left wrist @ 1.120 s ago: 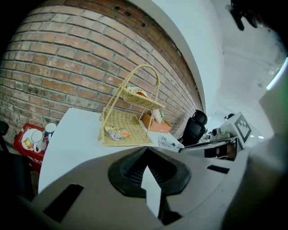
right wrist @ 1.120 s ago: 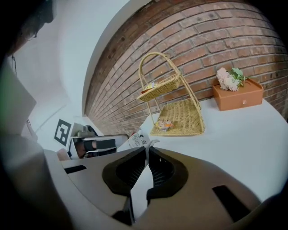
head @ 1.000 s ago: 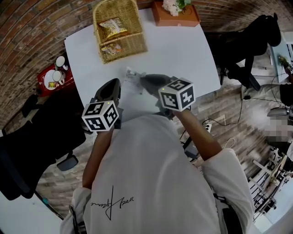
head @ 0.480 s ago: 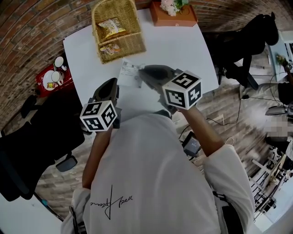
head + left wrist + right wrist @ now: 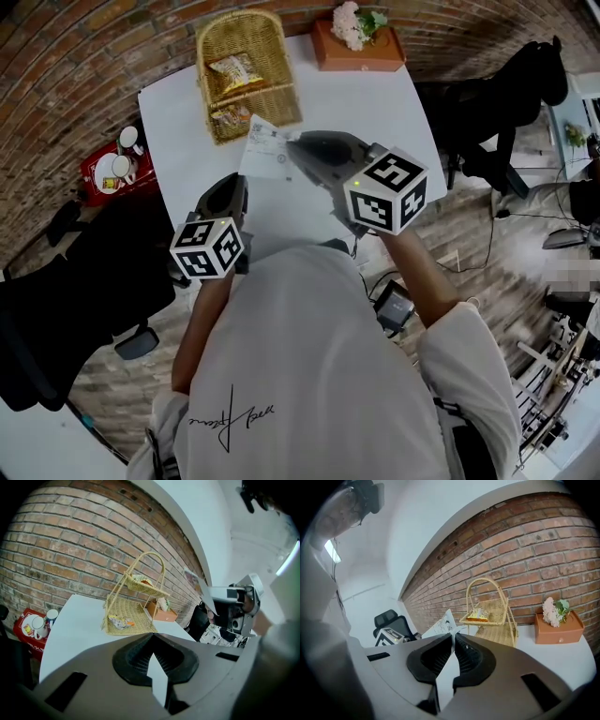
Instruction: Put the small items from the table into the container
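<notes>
Overhead look at a white table (image 5: 375, 103) set against a brick wall.

At the table's 11 o'clock, a two-tier wicker basket (image 5: 246, 56), with one snack pack (image 5: 234, 68) on the upper shelf and another (image 5: 229, 116) on the lower.

At 6 o'clock, two grippers held out over the near edge.

Right gripper (image 5: 292, 143) at 5 o'clock from the basket, jaws clenched on one edge of a thin white sachet (image 5: 265, 150). Sachet held up off the table, fanning out toward 10 o'clock from the jaw tips, just short of the basket's front.

Left gripper (image 5: 232, 180) at 7 o'clock from the sachet, low over the table, jaws pressed together with nothing between them.

At the table's 1 o'clock, an orange box (image 5: 361, 54) topped with pink flowers.

Off the table at 9 o'clock, a red tray (image 5: 94, 183) carrying two cups.
</notes>
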Tool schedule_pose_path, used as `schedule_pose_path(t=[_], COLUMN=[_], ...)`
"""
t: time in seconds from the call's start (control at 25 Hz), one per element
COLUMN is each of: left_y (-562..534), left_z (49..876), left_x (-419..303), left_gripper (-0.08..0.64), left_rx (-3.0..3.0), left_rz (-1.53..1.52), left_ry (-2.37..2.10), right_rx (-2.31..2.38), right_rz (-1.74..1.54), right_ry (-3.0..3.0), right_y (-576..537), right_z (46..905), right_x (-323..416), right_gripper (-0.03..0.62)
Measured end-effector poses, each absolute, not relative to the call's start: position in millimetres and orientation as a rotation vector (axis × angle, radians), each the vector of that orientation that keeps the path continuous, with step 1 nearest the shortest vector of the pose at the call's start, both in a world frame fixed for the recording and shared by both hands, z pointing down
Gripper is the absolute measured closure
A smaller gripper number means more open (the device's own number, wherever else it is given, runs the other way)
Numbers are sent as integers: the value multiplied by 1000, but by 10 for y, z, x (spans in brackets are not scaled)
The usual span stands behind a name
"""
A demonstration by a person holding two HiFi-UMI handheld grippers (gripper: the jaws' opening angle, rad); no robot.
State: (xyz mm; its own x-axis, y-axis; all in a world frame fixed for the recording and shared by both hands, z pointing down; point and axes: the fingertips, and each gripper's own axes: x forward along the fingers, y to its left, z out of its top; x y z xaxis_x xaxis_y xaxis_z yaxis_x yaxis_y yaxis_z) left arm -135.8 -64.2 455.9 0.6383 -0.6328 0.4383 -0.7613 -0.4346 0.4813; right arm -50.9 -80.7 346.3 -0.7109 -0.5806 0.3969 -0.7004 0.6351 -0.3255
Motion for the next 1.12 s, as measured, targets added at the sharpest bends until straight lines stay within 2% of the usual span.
schedule_pose_path(t=[0.52,1.12], left_y=[-635,-669], left_z=[4533,4565], left_x=[-1373,-1410], left_gripper=[551,551], left_rx=[2188,2163], left_rz=[233,217], left_ry=[-1096,-1105], right_rx=[1071,1140], right_rz=[424,364], right_ry=[-2580,-2570], right_y=[-1131,-1577], right_z=[3160,3013], right_x=[-476,-410], right_gripper=[555,555])
